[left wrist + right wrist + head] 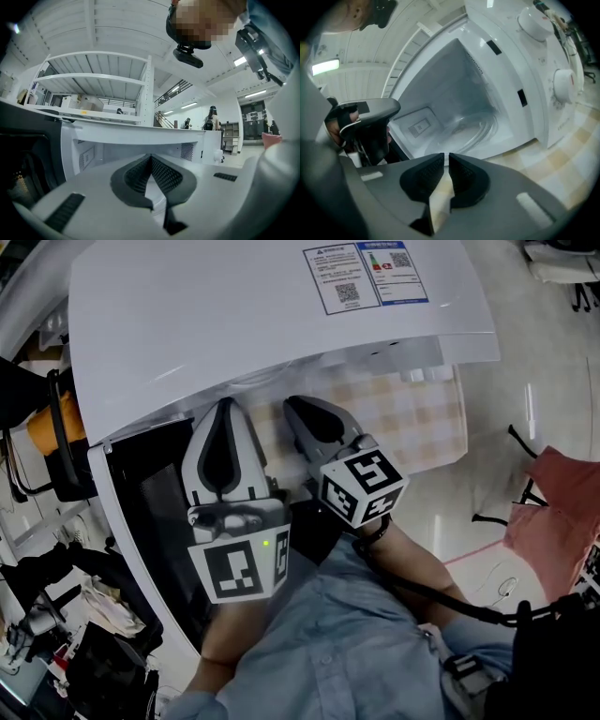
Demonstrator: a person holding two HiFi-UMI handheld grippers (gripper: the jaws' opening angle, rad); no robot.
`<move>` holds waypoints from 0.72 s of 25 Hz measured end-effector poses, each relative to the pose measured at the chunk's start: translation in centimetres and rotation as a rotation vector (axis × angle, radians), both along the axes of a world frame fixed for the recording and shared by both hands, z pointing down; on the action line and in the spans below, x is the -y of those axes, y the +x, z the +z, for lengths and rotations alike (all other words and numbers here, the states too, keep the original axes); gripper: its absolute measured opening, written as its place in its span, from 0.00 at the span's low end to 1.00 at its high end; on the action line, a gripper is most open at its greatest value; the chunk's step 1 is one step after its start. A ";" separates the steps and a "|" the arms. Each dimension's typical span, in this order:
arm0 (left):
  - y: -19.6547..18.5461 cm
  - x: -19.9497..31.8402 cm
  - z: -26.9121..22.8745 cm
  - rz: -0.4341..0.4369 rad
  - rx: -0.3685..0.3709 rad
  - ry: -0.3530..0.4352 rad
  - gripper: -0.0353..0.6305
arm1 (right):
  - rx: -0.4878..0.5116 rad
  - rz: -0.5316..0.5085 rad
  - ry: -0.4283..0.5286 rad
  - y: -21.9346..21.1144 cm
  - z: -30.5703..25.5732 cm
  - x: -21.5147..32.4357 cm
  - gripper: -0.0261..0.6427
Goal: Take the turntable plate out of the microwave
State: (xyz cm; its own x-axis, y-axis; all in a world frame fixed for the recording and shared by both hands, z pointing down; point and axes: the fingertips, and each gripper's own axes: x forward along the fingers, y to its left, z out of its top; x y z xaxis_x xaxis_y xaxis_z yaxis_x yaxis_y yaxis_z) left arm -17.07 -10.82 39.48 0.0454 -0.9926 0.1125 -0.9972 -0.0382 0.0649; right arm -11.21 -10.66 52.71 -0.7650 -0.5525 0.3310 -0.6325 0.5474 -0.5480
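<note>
The white microwave [281,306] stands with its black door [141,521] swung open to the left. In the right gripper view the clear glass turntable plate [474,127] lies flat on the floor of the cavity. My right gripper [446,157] hangs just outside the opening, pointing at the plate, its jaws a narrow slit apart with nothing between them. My left gripper [151,158] is shut on nothing, its tips touching, and faces the cavity from the door side. In the head view both grippers sit side by side under the microwave's front edge, left [225,411] and right [296,409]. The plate is hidden there.
The microwave rests on a checked cloth [412,418]. Its two white knobs [565,84] are on the panel right of the opening. Bags and clutter [56,615] lie left of the door; a pink cloth [553,507] lies on the floor at right.
</note>
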 end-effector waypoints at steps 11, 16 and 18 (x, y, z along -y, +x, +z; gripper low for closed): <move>-0.9 1.4 0.2 -0.007 -0.012 -0.055 0.06 | 0.197 -0.010 -0.262 -2.0 1.0 1.0 0.20; -1.5 1.7 0.1 -0.017 -0.020 -0.076 0.06 | 0.270 0.064 -0.427 -1.5 3.0 1.1 0.21; -1.8 1.9 0.2 -0.022 -0.023 -0.079 0.06 | 0.316 0.086 -0.458 -1.6 3.1 1.6 0.22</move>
